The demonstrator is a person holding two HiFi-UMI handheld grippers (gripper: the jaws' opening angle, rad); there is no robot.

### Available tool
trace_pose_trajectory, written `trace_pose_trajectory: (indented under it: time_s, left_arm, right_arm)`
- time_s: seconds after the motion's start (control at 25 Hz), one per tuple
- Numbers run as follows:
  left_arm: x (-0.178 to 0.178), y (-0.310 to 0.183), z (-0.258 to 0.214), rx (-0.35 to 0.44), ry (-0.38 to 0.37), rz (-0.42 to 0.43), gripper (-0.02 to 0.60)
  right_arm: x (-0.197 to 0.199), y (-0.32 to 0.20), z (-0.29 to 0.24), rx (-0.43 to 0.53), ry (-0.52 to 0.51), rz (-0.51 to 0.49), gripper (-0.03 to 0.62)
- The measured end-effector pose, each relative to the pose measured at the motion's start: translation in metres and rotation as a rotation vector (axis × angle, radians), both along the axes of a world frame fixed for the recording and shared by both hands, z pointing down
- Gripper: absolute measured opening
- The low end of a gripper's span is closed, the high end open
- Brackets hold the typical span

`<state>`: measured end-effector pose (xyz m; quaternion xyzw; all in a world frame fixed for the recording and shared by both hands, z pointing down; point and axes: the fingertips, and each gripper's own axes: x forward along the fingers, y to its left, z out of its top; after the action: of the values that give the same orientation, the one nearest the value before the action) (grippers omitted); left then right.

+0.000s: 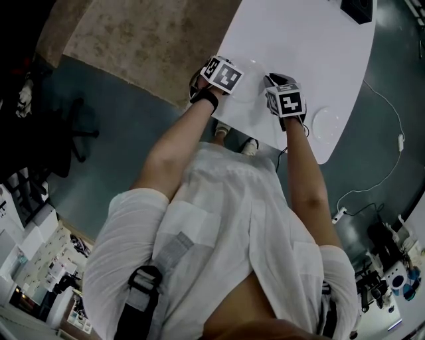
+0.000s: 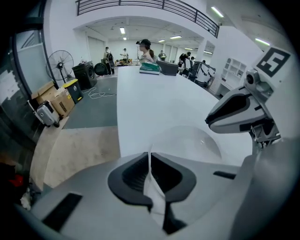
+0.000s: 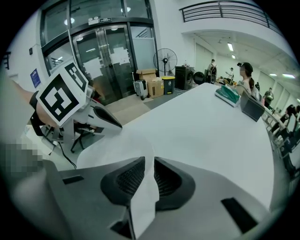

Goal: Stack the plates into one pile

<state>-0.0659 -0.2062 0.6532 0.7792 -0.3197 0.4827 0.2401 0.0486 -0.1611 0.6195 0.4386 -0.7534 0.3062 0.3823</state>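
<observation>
A pale, thin plate (image 1: 251, 85) lies on the white table (image 1: 312, 46) between my two grippers. My left gripper (image 1: 234, 82) is at the plate's left edge. In the left gripper view my left gripper (image 2: 150, 161) is shut on the rim, and the plate (image 2: 187, 140) spreads out ahead of it. My right gripper (image 1: 275, 89) is at the plate's right edge. In the right gripper view my right gripper (image 3: 149, 168) stands slightly open, and the rim of the plate (image 3: 126, 140) sits loose in the gap. A second plate (image 1: 329, 123) lies alone near the table's right corner.
The table's near edge runs just under both grippers, with the person's legs and grey floor below it. A black object (image 1: 358, 8) sits at the table's far end. A green box and a laptop (image 2: 151, 68) lie far along the table. White cables (image 1: 385, 172) trail on the floor at right.
</observation>
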Motion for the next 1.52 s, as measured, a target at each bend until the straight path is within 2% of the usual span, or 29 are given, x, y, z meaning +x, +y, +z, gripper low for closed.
trace_pose_trajectory:
  time_s: [0.2,0.36,0.52,0.64,0.72,0.96,1.08,1.16,1.2,1.24,1.52]
  left_arm:
    - [0.003,-0.004,-0.014,0.009,0.023,0.022,0.023]
    - [-0.011,-0.006,-0.014,-0.002,0.013,-0.013,0.025]
    - [-0.026,-0.014,-0.012,-0.007,0.026,-0.045,0.035]
    - [-0.037,-0.005,-0.001,-0.084,0.031,-0.073,0.111]
    - [-0.042,0.001,0.007,-0.125,0.023,-0.078,0.128]
    - [-0.042,0.001,0.011,-0.147,0.05,-0.079,0.13]
    - [-0.036,-0.003,0.007,-0.158,0.114,-0.079,0.113]
    - [-0.031,0.0,0.007,-0.199,0.167,-0.097,0.097]
    - [-0.027,0.004,0.007,-0.225,0.19,-0.104,0.109]
    - [-0.023,0.008,0.009,-0.246,0.207,-0.107,0.148]
    - [0.018,0.021,0.015,-0.287,0.225,-0.048,0.156]
  right_arm:
    - [0.005,0.01,0.006,-0.055,-0.009,0.03,0.1]
    - [0.004,0.021,0.02,-0.12,-0.067,0.079,0.132]
    - [-0.004,0.022,0.025,-0.162,-0.06,0.084,0.133]
    - [-0.014,0.02,0.026,-0.166,-0.053,0.071,0.133]
    - [-0.022,0.018,0.026,-0.163,-0.052,0.059,0.132]
    - [-0.028,0.014,0.028,-0.159,-0.008,0.012,0.144]
    - [-0.03,0.012,0.028,-0.163,-0.015,0.015,0.153]
    - [-0.029,0.012,0.028,-0.165,-0.008,0.014,0.152]
    - [-0.028,0.013,0.029,-0.168,-0.001,0.01,0.152]
    - [-0.027,0.015,0.03,-0.173,0.008,0.006,0.152]
    - [-0.007,0.02,0.032,-0.16,0.024,0.035,0.152]
